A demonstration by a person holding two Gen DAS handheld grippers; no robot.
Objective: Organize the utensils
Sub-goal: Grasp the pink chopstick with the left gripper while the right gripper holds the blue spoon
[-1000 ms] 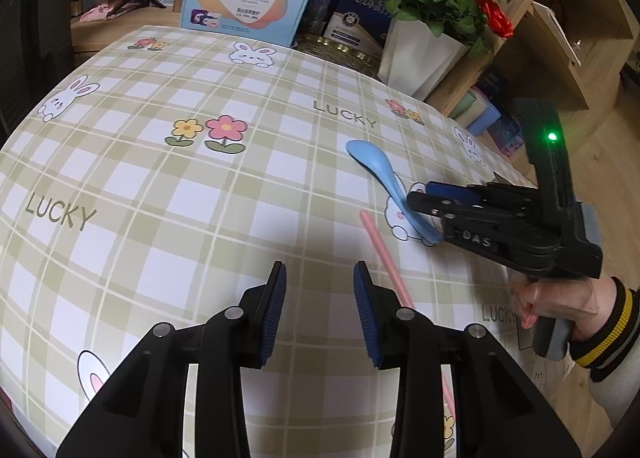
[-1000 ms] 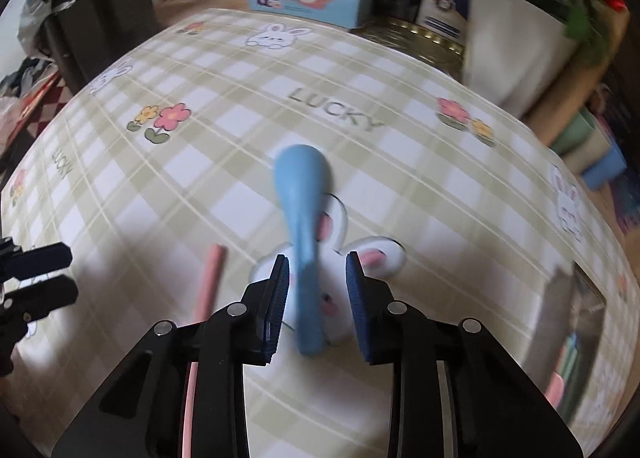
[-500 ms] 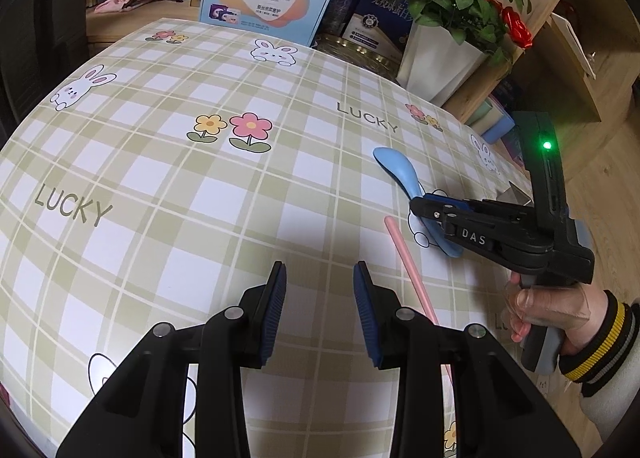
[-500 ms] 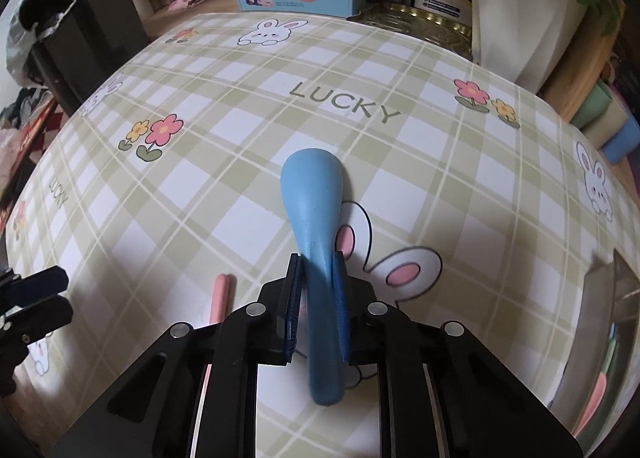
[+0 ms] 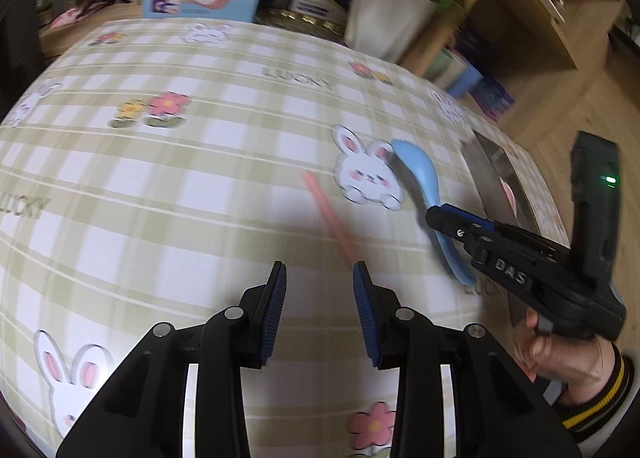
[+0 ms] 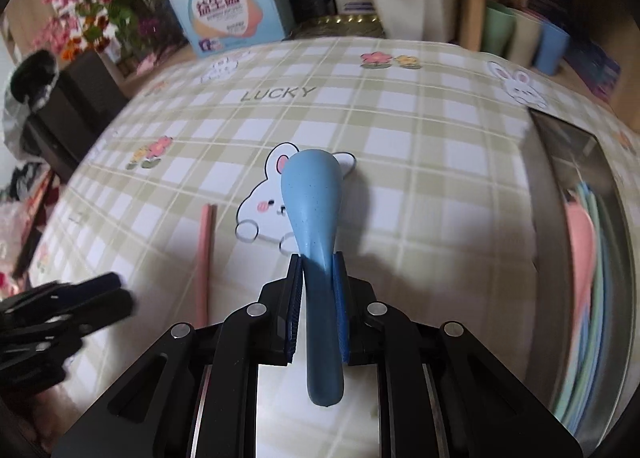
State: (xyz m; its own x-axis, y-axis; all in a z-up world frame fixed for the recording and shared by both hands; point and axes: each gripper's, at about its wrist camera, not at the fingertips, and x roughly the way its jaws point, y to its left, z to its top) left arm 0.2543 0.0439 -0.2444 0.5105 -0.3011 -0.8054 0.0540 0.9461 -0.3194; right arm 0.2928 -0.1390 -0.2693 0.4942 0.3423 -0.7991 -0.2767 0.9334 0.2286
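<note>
The checked tabletop (image 5: 168, 218) carries a metal tray (image 6: 560, 194); only the right wrist view shows the pastel utensils (image 6: 588, 242) inside it. The right claw (image 6: 318, 286) is clamped on the blue spoon (image 6: 312, 194), held above the tabletop. The left claw (image 5: 320, 290) stands apart, empty. A pink chopstick (image 5: 326, 214) lies between them.

The table (image 5: 168, 186) is covered by a green-and-white checked cloth printed with rabbits, flowers and the word LUCKY. A pink chopstick (image 5: 328, 214) lies flat on the cloth near the centre, beside a printed rabbit at its 3 o'clock side. A metal tray (image 6: 548, 194) sits at the table's 3 o'clock edge and holds pink, green and blue utensils lying lengthwise; their exact types cannot be told.
</note>
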